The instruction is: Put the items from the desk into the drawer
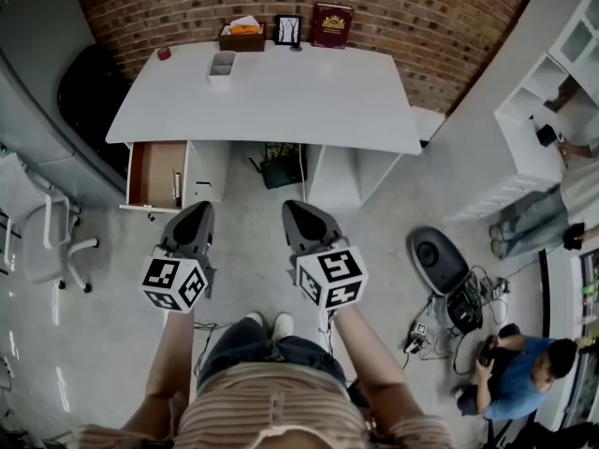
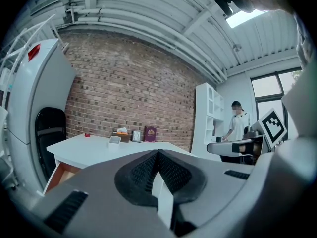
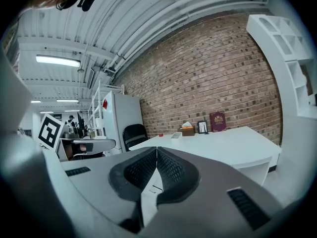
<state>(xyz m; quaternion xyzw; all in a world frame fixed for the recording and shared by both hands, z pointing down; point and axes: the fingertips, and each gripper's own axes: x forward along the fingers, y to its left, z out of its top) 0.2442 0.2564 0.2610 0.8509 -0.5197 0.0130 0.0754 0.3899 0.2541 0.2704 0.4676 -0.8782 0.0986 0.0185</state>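
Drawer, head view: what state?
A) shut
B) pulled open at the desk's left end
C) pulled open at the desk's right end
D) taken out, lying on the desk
B: the drawer sticks out from under the left end of the desk, with its brown inside showing.

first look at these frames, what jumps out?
The left gripper and right gripper fill the head view's foreground, both shut on nothing and held short of the white desk. The drawer at the desk's left stands open. A tray, tissue box, frame and book sit toward the desk's far edge, by the brick wall.
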